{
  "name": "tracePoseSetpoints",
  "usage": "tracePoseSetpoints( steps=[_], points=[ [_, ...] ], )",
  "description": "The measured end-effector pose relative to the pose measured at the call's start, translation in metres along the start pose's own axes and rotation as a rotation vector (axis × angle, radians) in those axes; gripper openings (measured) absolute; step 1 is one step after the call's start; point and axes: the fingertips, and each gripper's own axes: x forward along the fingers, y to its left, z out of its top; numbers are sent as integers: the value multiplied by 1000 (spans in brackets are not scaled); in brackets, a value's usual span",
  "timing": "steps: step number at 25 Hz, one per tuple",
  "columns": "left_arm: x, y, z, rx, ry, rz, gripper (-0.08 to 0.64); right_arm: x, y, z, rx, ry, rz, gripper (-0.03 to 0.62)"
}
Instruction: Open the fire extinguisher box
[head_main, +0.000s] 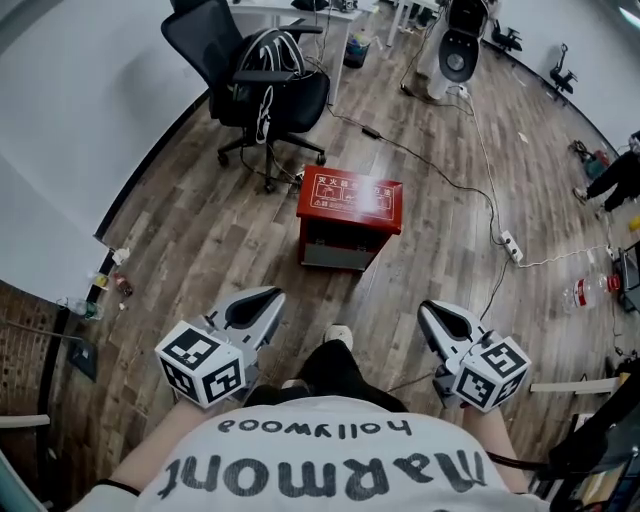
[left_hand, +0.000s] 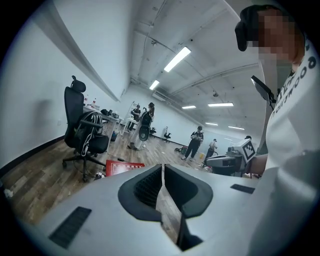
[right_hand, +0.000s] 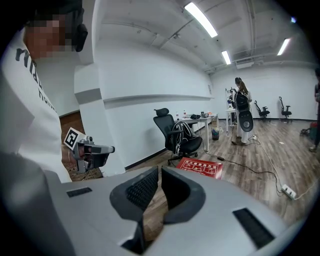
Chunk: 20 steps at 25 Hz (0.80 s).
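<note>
From my head view, the fire extinguisher box (head_main: 350, 200) sits on the wood floor (head_main: 200, 240), well in front of me and between my two tongs. It is near the black chair (head_main: 262, 80). My left tongs (head_main: 268, 296) and right tongs (head_main: 428, 308) are both near my body, far from the box. Only this view shows the box's red top and its front side together.

From my left gripper view, I see my left tongs pinched together with nothing in them. The box (left_hand: 125, 166) peeks out low on the left, just its red top. Only here do I see people standing far off across the room.

From my right gripper view, my right tongs are pinched together too, and empty. The box (right_hand: 200, 167) lies ahead by the chair. Here I see a white cord (right_hand: 270, 172) on the floor that runs past the box.

I think the box is hard metal, heavy and smooth, so it will not bend but my tongs may slip. I would grab the front edge of the red lid and lift.
</note>
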Motion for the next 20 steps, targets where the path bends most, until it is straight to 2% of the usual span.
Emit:
tracePoseSetpoints(
  steps=[5, 9, 12, 20],
  points=[
    [31, 17, 22, 29, -22, 66, 21, 31, -41, 17, 11, -13, 37, 11],
    [62, 32, 40, 43, -24, 103, 21, 58, -76, 45, -28, -35, 77, 11],
    [89, 48, 49, 22, -28, 140, 21, 72, -107, 54, -34, -21, 92, 11],
    [163, 58, 55, 6, 5, 116, 21, 96, -178, 60, 13, 11, 111, 11]
  ],
)
